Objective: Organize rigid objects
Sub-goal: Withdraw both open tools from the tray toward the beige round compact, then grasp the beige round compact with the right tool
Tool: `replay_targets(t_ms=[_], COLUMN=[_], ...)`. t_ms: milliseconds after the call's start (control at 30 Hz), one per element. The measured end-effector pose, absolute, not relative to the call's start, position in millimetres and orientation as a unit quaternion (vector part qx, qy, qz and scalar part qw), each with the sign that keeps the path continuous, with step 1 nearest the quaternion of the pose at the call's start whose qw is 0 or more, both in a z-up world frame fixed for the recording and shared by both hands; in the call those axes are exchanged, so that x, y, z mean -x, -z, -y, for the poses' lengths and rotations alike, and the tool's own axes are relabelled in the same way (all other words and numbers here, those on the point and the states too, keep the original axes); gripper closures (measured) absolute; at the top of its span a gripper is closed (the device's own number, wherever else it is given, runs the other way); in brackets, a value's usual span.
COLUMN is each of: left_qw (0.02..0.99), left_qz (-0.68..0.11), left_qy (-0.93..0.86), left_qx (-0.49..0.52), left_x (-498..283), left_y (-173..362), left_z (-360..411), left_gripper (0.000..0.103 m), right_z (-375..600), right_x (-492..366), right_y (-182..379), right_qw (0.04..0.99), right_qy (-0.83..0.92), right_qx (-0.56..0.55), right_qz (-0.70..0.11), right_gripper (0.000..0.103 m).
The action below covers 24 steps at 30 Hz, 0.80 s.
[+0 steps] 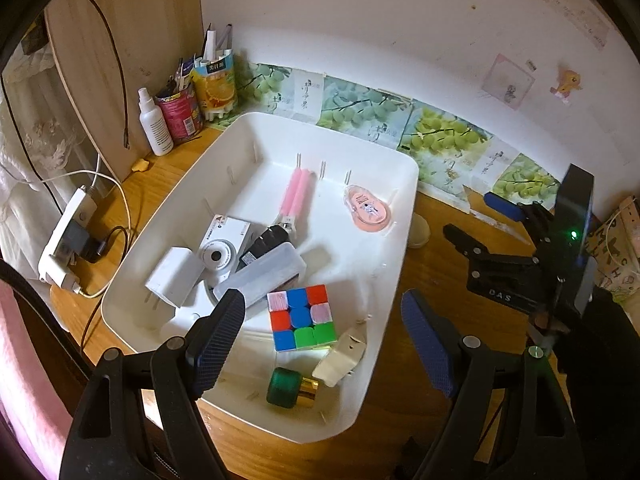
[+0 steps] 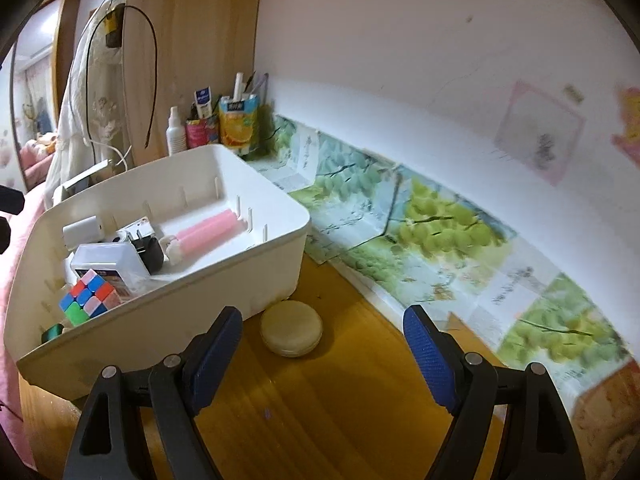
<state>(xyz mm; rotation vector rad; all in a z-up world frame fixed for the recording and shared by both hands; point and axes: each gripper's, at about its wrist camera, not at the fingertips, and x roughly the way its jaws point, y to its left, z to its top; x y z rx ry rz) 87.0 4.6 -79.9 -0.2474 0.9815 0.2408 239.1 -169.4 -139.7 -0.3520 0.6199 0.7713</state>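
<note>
The right tool (image 2: 322, 360) is nearest the lens in its own view, its 2 blue pads spread wide with nothing between them, poised over bare worktop (image 2: 320, 420). Just ahead of it lies the round cream case (image 2: 291, 334), flat on the worktop and tucked against the outer wall of the white bin (image 2: 200, 304); whether it actually touches the wall is hard to say. It seems to be the 1 loose item left outside the bin.

I judge the case to be light, stiff plastic with a smooth, probably slippery shell. It is low and disc-shaped, so the sensible hold is across its width, pads on opposite edges of the rim, coming in from the side away from the bin, since the wall crowds 1 side. A pinch set too high on the domed top may slip off.

The left tool (image 1: 324, 340) hangs over the bin, its pads likewise apart and empty. Below it sit a puzzle cube (image 1: 301, 316), a green-capped bottle (image 1: 290, 387), a clear box (image 1: 260, 274), a white camera (image 1: 220, 252), a pink folded handle (image 1: 296, 194) and a pink oval case (image 1: 367, 210), all rigid and already inside.
</note>
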Motion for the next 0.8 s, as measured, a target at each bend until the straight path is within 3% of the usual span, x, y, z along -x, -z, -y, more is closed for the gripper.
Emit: replay_targets(t_ms=[800], left_qw=[0.857], left_qz=[-0.472], left_qy=[-0.140], left_qx=[0.155], left_x=[-94], left_y=[88], left_z=[-31], left_gripper=[0.020], right_z=[132], right_x=[-282], right_y=[207], right_qw=[0.818], right_qy=[-0.417], right_qx=[0.176], right_qz=[-0.355], right_gripper=[0.020])
